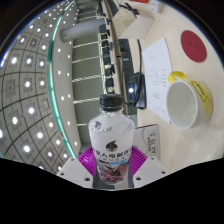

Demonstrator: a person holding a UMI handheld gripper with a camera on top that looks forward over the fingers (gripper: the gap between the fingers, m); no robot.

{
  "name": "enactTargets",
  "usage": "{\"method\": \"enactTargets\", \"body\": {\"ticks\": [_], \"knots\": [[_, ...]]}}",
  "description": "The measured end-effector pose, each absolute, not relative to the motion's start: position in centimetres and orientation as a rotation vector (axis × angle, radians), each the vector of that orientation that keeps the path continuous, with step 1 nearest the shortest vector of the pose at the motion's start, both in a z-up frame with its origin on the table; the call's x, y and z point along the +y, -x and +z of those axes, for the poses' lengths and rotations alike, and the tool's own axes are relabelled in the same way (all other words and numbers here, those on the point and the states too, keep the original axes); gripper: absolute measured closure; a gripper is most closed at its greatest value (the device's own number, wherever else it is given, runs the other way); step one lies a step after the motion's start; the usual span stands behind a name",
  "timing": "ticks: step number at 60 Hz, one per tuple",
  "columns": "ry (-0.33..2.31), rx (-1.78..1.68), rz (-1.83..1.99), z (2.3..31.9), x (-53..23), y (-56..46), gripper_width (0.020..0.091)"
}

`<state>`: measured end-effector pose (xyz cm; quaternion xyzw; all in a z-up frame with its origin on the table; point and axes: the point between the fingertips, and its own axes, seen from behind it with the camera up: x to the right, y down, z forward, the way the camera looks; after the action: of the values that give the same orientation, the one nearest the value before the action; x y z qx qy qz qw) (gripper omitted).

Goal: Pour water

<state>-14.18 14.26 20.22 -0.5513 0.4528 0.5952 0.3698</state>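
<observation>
A clear plastic bottle (111, 135) with a white cap and a printed label stands between my fingers, and both purple pads (90, 157) press against its sides. My gripper (112, 165) is shut on the bottle, which is held up in the air and roughly upright. Beyond it and to the right, a white cup (184, 102) with a yellow rim stands on a white table (160, 60); its inside looks pale, and I cannot tell whether it holds water.
A red round thing (196, 43) lies on the table beyond the cup. A dark device (130, 90) sits at the table's near edge, left of the cup. Rows of desks and a ceiling with lights fill the background to the left.
</observation>
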Motion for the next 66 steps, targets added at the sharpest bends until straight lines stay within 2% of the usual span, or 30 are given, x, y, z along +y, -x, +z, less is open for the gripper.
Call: {"method": "enactTargets", "body": {"ticks": [13, 20, 26, 35, 37, 39, 47, 58, 62, 66], "knots": [[1.598, 0.593, 0.972, 27.3, 13.6, 7.3, 0.0702], [1.637, 0.398, 0.628, 28.4, 13.5, 1.3, 0.0702], [1.705, 0.277, 0.355, 25.9, 13.9, -3.3, 0.0701], [1.835, 0.158, 0.076, 18.2, 13.1, -8.5, 0.0701], [1.856, 0.141, 0.038, 15.0, 13.8, -10.1, 0.0700], [1.879, 0.135, 0.023, 14.6, 12.9, -9.7, 0.0701], [1.945, 0.122, -0.015, 9.3, 12.8, -10.8, 0.0701], [1.990, 0.146, -0.030, 4.6, 12.4, -11.7, 0.0687], [1.945, 0.141, -0.029, 5.0, 12.2, -11.7, 0.0684], [1.938, 0.109, -0.059, 5.1, 12.1, -11.5, 0.0634]]}}
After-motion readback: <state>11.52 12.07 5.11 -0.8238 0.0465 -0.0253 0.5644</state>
